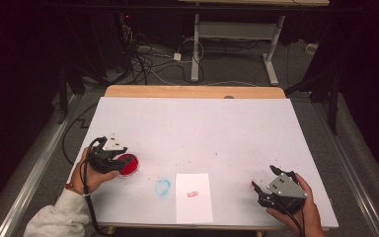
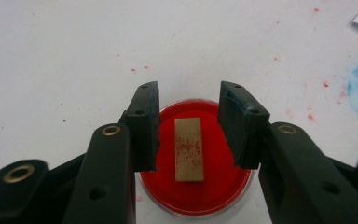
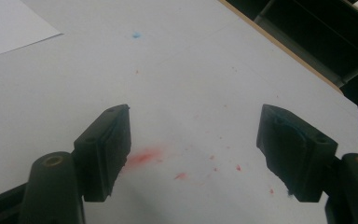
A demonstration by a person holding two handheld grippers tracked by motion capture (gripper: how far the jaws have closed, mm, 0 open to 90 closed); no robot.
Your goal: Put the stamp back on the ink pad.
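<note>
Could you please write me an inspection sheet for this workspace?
Surface: white sheet over a wooden table, with red specks and a blue smudge.
Job's things: red ink pad with a tan stamp block lying on it; paper bearing a red print.
Clutter: nothing seen.
Grippers: left gripper open, jaws either side of the block; right gripper open over bare sheet.
Cables: one trails from each gripper; a tangle on the floor.
Surroundings: dark room, desk frame behind.
</note>
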